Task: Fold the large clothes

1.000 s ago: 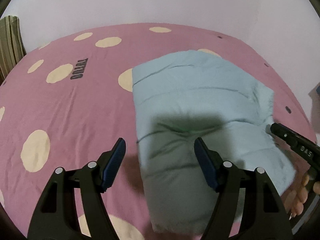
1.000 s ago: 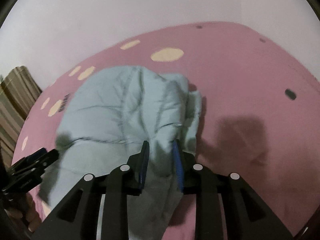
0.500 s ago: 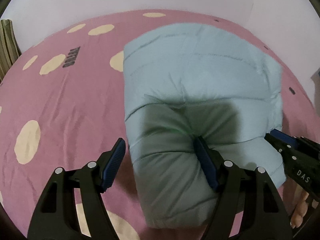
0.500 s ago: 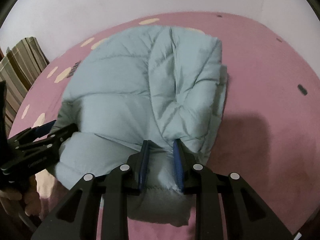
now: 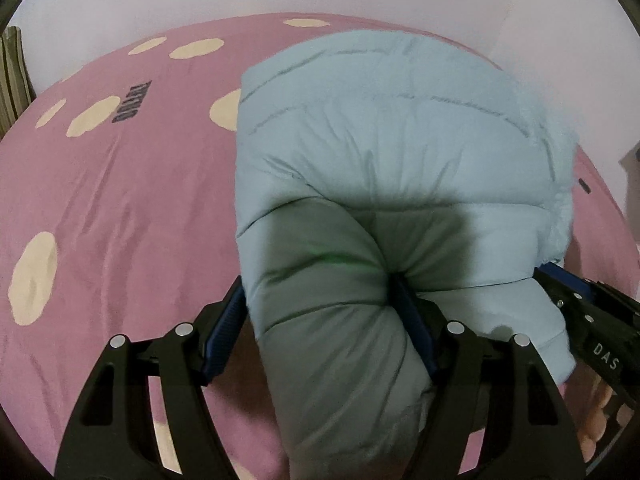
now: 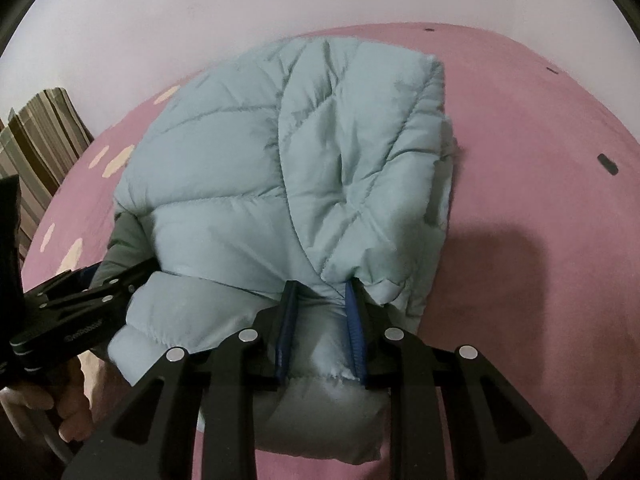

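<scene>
Both grippers lowered onto jacket (image 5: 400,152).

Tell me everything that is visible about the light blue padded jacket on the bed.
The light blue jacket is puffy, quilted with stitched seams, of smooth, slightly shiny fabric. It lies folded into a thick bundle on the pink bedsheet. The right gripper is shut on a near edge fold. The left gripper straddles the thick near roll; its right pad dents the padding, and whether the left pad touches is unclear.

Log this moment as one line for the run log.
left tool: clamped on puffer jacket fold | right tool: clamped on jacket edge | jacket folded on pink bedsheet
</scene>
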Demonstrator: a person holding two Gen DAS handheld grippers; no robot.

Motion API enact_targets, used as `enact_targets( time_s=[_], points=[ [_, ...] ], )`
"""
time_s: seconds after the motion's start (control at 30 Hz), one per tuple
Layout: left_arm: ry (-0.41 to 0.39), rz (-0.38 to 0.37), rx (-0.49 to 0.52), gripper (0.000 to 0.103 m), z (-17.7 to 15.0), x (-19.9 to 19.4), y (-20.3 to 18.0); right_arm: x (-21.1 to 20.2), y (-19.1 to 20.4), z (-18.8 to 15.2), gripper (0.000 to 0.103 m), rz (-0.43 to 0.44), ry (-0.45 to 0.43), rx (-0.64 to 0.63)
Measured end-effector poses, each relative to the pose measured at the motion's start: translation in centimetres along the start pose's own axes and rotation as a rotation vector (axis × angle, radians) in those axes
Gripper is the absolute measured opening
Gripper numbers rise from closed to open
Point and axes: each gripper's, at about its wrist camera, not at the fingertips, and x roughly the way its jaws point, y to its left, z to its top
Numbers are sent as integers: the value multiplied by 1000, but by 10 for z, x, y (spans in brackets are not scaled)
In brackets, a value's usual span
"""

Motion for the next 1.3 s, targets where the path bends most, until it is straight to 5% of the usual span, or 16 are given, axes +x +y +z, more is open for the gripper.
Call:
enact_targets(
  time_s=[0.27, 0.4, 0.53, 0.77, 1.3],
  points=[
    [-99, 16, -2, 70, 37, -52, 3, -51, 3, 34, 28, -9, -115, 13],
    [-121, 49, 17, 70, 72, -38, -2, -44, -2, 69, 28, -38, -163, 31],
    [-80, 114, 61, 70, 94, 0, -10, -9, -7, 89, 28, -63, -123, 52],
    [12, 145, 49, 71, 96, 44, -7, 36, -14, 87, 33, -104, -58, 39],
    [8, 132, 30, 72, 84, 70, -3, 69, -18, 77, 33, -114, -63, 36]
  ],
)
